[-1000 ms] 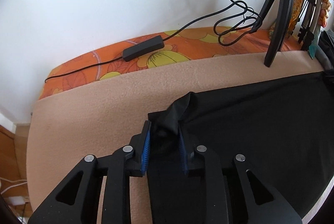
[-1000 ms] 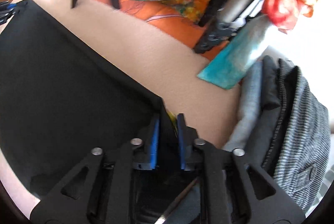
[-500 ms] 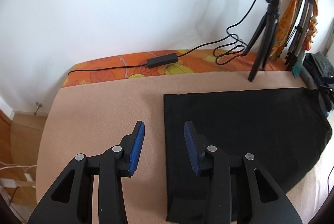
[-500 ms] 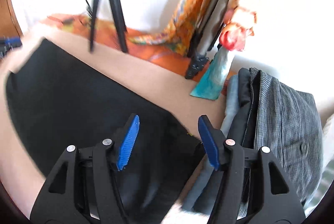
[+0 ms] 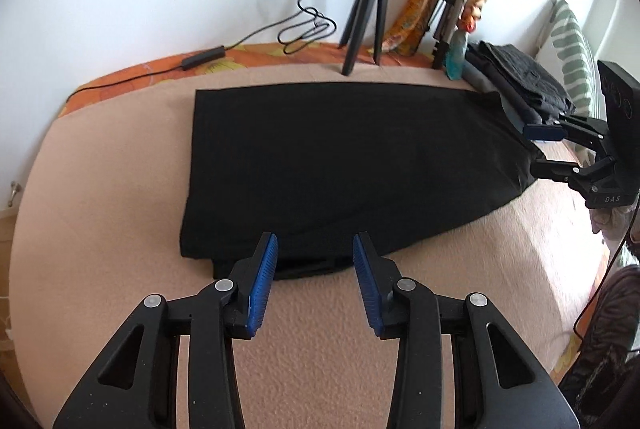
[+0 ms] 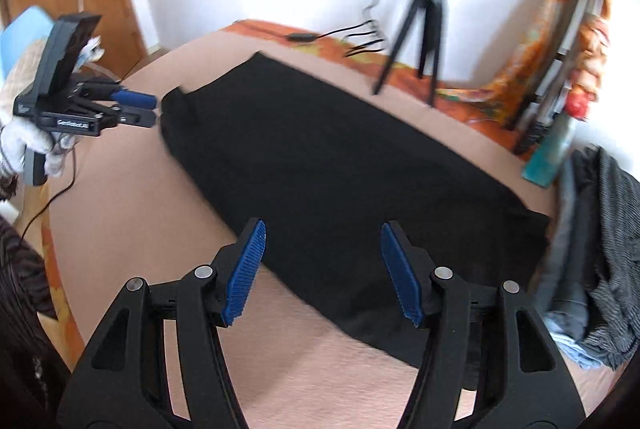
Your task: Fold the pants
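The black pants (image 5: 340, 157) lie flat on the beige blanket (image 5: 100, 229), already doubled along their length, with the long axis running from my left side to my right. My left gripper (image 5: 314, 261) hangs spread and empty just short of the near edge at the narrow end, and my right gripper (image 6: 320, 261) hangs spread and empty over the near edge toward the wide end. Each end sits nearest its own hand, so I judge the next fold carries one end along that axis onto the other.
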Demonstrator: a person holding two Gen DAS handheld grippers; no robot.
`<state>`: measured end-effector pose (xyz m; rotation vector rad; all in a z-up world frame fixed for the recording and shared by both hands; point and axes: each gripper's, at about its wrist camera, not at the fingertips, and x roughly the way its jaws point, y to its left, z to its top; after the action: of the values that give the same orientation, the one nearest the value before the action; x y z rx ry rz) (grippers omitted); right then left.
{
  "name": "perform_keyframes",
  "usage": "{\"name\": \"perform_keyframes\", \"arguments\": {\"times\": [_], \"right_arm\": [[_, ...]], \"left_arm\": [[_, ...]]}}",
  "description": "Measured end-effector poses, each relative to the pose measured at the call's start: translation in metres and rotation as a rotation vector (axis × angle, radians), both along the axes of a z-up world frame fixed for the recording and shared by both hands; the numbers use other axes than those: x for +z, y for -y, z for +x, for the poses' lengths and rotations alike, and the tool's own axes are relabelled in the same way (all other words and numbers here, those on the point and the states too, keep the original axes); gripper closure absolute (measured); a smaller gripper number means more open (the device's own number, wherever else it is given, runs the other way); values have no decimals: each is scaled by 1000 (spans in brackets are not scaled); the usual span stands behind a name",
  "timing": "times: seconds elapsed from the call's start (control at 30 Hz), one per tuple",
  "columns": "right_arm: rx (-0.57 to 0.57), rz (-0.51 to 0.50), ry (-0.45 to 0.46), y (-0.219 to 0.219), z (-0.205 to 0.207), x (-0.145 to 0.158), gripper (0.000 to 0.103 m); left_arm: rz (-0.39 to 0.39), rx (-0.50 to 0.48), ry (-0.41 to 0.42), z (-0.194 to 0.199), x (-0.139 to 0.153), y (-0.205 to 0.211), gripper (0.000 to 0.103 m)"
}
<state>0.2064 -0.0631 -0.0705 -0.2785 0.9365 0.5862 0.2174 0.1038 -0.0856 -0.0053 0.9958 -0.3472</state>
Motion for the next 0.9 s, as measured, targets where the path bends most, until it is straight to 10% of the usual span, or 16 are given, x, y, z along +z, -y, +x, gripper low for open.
{"name": "perform_keyframes", "arguments": {"times": [0.57, 0.73, 0.9], "right_arm": [[243, -92, -56, -128, 6, -64, 41], [248, -99, -83, -137, 19, -69, 91], [227, -43, -125, -132, 37, -62, 98]], "left_arm": [[14, -107, -31, -4, -16, 11, 65], [42, -130, -25, -6, -17, 14, 65], [37, -139, -38, 2, -22, 19, 65]]}}
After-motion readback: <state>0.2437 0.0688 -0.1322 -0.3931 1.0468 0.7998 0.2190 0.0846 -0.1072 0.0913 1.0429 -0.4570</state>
